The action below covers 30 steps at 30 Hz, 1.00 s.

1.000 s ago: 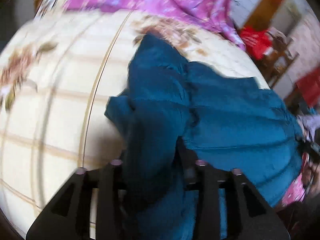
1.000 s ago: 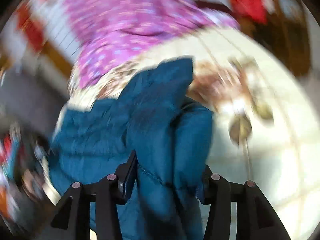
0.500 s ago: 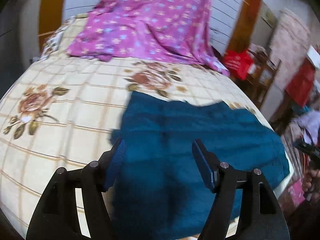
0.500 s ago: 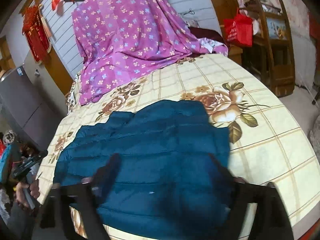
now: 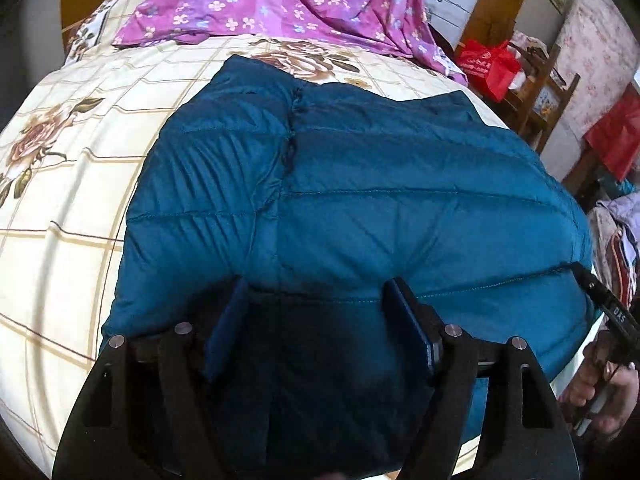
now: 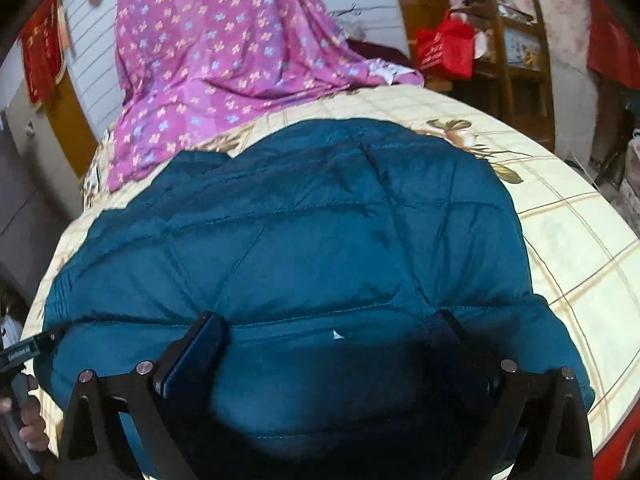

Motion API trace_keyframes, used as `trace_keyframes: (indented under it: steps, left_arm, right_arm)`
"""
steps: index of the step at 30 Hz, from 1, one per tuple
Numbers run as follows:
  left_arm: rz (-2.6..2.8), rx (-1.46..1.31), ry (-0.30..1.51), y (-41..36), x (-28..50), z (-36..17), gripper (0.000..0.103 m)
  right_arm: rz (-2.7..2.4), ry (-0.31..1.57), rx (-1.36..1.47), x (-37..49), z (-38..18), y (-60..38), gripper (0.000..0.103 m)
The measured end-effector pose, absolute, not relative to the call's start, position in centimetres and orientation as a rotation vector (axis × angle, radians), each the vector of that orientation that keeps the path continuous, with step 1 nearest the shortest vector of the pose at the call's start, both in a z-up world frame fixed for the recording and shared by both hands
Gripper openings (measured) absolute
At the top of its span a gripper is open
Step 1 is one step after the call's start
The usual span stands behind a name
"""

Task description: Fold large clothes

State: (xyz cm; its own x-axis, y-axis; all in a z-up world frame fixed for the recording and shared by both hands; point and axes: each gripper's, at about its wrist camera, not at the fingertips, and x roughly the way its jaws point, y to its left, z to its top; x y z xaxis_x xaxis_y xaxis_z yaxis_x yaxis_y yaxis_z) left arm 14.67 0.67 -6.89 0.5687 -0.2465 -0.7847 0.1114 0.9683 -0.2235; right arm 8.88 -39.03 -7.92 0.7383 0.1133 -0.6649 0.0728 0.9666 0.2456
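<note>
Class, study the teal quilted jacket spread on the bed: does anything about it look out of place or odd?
Only one small thing: a tiny white fleck sits on the teal jacket near its front edge; lint or a poking feather, I cannot tell. Otherwise nothing stands out.

A teal quilted puffer jacket (image 5: 360, 184) lies spread flat across the near edge of the bed (image 5: 72, 184), one side folded over, stitched seams running crosswise.

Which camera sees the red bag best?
The right wrist view: the red bag sits fairly large by the wooden chair. In the left wrist view the same bag is smaller, out near the edge.
</note>
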Motion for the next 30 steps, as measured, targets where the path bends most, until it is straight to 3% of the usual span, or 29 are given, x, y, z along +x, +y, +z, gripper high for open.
trace_keyframes:
  steps: [2, 4, 21, 30]
  left_arm:
    - [-0.220, -0.169, 0.930, 0.8, 14.7, -6.9, 0.074]
    - [-0.236, -0.190, 0.914, 0.5, 14.0, -7.0, 0.082]
    - [-0.307, -0.514, 0.960, 3.5, 15.1, -7.4, 0.085]
    - [-0.275, -0.420, 0.922, 2.3, 14.2, -7.0, 0.085]
  right_arm:
    - [0.011, 0.751, 0.281, 9.0, -7.7, -39.1, 0.103]
    - [0.005, 0.749, 0.293, 8.9, -7.4, -39.2, 0.103]
    - [0.002, 0.737, 0.254, 8.9, -7.6, -38.9, 0.103]
    - [-0.021, 0.755, 0.265, 9.2, -7.3, -38.9, 0.103]
